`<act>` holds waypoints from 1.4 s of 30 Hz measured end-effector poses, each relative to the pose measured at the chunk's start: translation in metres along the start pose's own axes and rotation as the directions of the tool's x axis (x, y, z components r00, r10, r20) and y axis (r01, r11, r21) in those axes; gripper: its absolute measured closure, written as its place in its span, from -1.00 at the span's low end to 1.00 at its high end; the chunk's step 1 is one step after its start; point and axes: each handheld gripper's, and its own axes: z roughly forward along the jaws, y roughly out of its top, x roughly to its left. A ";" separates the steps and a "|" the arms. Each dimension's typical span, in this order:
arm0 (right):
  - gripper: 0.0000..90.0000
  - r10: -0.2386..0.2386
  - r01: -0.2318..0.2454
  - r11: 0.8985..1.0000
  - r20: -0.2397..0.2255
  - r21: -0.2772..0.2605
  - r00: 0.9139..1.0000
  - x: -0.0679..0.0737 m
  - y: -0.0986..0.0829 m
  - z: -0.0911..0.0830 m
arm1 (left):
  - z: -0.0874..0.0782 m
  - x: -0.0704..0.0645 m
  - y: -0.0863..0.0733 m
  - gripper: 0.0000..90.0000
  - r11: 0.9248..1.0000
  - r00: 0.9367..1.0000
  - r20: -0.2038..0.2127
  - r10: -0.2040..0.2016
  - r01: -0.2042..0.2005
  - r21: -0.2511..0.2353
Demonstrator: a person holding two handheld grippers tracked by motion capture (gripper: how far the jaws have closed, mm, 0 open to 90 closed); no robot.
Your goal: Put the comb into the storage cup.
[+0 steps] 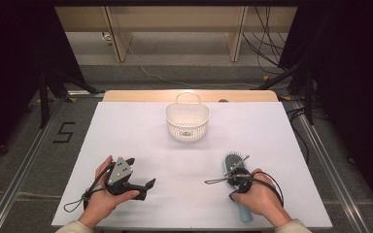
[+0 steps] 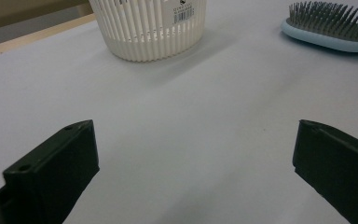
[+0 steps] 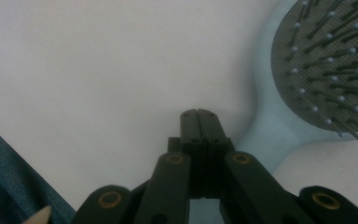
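The right gripper [image 3: 199, 114] has its flat black jaws pressed together on nothing, their tips just beside the neck of the hairbrush [image 1: 236, 164]; the brush lies bristles up on the white table [image 1: 141, 136], a pale blue plastic oval with a grey pad of thin ball-tipped pins. The left gripper [image 1: 138, 180], well left of the brush, holds its blocky jaws wide apart; beyond the brush stands a white slotted plastic basket [image 1: 187, 122] with a loop handle.

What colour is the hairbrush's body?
Pale blue; the hairbrush shows it best in the left gripper view.
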 end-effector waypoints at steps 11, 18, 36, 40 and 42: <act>1.00 0.006 -0.006 1.000 0.014 0.007 1.000 -0.002 -0.003 -0.001 | 0.000 0.000 0.000 -1.00 1.000 1.000 0.001 0.001 -0.001 0.000; 1.00 0.018 -0.018 1.000 0.020 0.015 1.000 -0.007 -0.008 -0.004 | 0.000 0.000 0.000 -1.00 1.000 1.000 0.002 0.004 -0.004 0.000; 1.00 0.034 -0.036 0.999 0.061 0.039 0.998 -0.017 -0.016 -0.008 | 0.001 0.000 0.001 -1.00 1.000 1.000 0.002 0.006 -0.006 0.001; 1.00 0.036 -0.038 0.999 0.065 0.032 0.997 -0.019 -0.018 -0.010 | 0.001 0.000 0.001 -1.00 1.000 1.000 0.003 0.008 -0.008 0.002; 0.94 0.048 -0.049 0.999 0.062 0.018 0.997 -0.020 -0.019 -0.013 | 0.001 -0.001 0.001 -1.00 1.000 1.000 0.004 0.008 -0.008 0.003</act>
